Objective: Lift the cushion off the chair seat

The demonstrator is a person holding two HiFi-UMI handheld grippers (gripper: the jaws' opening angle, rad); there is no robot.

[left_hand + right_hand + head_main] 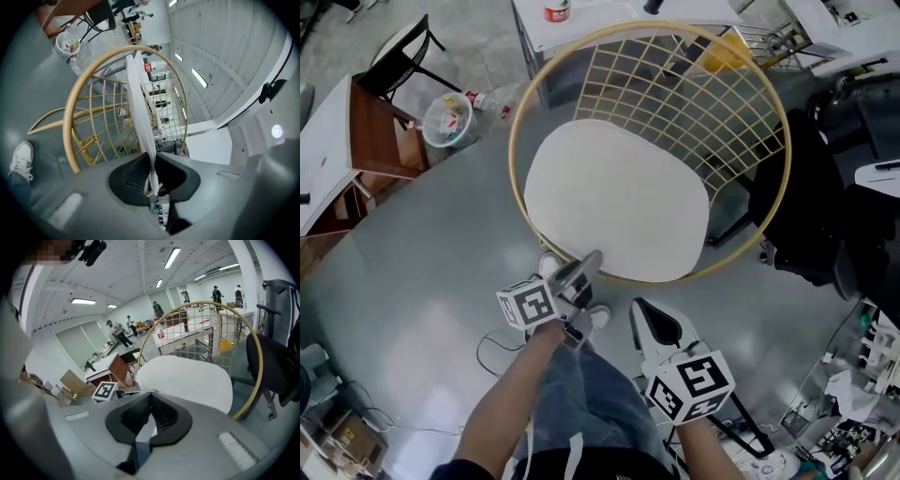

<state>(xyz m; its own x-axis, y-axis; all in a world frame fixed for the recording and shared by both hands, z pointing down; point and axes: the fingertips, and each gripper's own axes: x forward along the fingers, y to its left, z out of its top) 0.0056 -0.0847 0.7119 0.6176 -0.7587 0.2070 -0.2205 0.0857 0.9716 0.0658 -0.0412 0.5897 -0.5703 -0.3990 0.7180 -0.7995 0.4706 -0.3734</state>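
A white cushion (619, 197) lies on the seat of a round gold wire chair (517, 122). My left gripper (586, 265) is at the cushion's near edge, shut on it. In the left gripper view the cushion (138, 103) runs edge-on away from the jaws, pinched between the pads at the left gripper (152, 159), with the chair rim (75, 103) curving around it. My right gripper (645, 314) hangs below the chair's front rim, apart from the cushion, jaws shut with nothing between them. The right gripper view looks over the right gripper (150, 397) at the cushion (187, 378).
A brown and white desk (380, 131) and a bin of rubbish (447, 120) stand at the left. A white table (609, 14) is behind the chair, a black office chair (825, 206) to its right. Cables lie on the floor at bottom right. My shoe (598, 319) is under the left gripper.
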